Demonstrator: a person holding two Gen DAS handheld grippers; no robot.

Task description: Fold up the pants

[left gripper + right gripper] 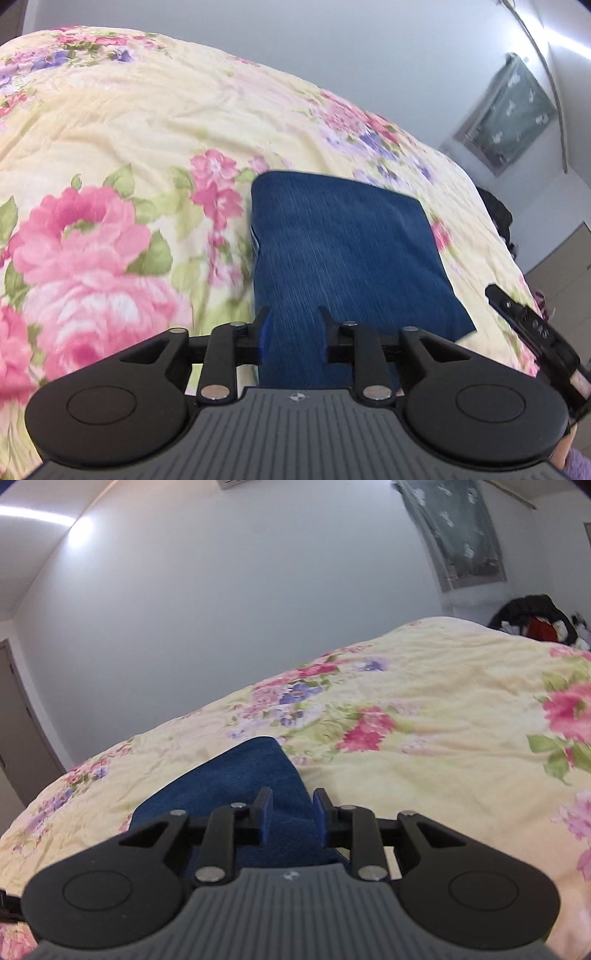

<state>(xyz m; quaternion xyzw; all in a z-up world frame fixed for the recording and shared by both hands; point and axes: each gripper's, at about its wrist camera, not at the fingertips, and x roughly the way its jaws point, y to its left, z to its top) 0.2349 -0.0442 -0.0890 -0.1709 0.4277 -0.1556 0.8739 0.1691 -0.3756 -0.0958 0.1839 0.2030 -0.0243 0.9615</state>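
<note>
Blue denim pants (347, 254) lie folded into a compact rectangle on a floral bedspread (122, 122). My left gripper (294, 332) is open and empty, hovering over the near edge of the pants. My right gripper (293, 812) is open and empty, above the near right corner of the pants (236, 775). The right gripper's body (532, 328) shows at the right edge of the left wrist view. The near edge of the pants is hidden behind both gripper bodies.
The bedspread (424, 701) covers the whole bed. A white wall stands behind it. A green patterned cloth (454, 528) hangs on the wall. A dark pile of clothes (532, 616) sits past the bed's far right edge. A door (18, 731) is at the left.
</note>
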